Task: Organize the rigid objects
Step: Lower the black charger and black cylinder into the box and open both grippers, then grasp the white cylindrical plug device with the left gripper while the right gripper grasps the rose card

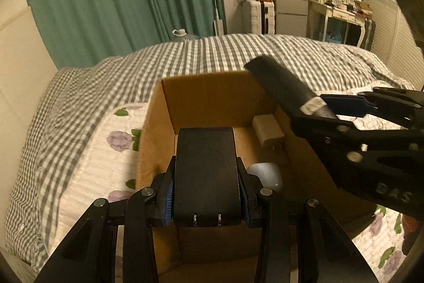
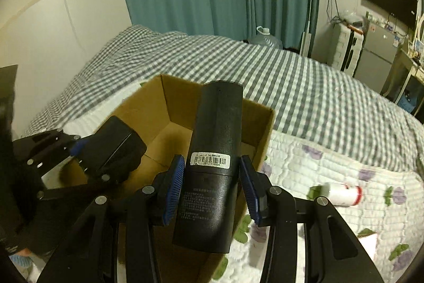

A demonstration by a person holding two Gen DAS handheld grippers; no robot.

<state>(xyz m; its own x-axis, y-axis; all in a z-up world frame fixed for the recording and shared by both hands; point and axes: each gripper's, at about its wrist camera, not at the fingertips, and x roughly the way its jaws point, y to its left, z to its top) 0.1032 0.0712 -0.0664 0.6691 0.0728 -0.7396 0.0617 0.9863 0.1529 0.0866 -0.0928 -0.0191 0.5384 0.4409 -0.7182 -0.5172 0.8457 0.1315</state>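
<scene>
An open cardboard box (image 1: 212, 94) sits on the bed; it also shows in the right wrist view (image 2: 175, 108). My left gripper (image 1: 206, 192) is shut on a black power adapter (image 1: 206, 171) and holds it over the box. My right gripper (image 2: 210, 182) holds a long black cylinder (image 2: 214, 155) with a white barcode label over the box's right side; the blue pads look slightly apart from it. The cylinder (image 1: 281, 86) and the right gripper (image 1: 328, 108) also show in the left wrist view. A white charger (image 1: 267, 127) and a white rounded object (image 1: 265, 174) lie inside the box.
The box rests on a floral quilt (image 2: 331, 163) and a grey checked blanket (image 1: 212, 55). A white tube with a red cap (image 2: 341, 194) lies on the quilt at the right. Teal curtains, a fridge, a suitcase and a dresser stand beyond the bed.
</scene>
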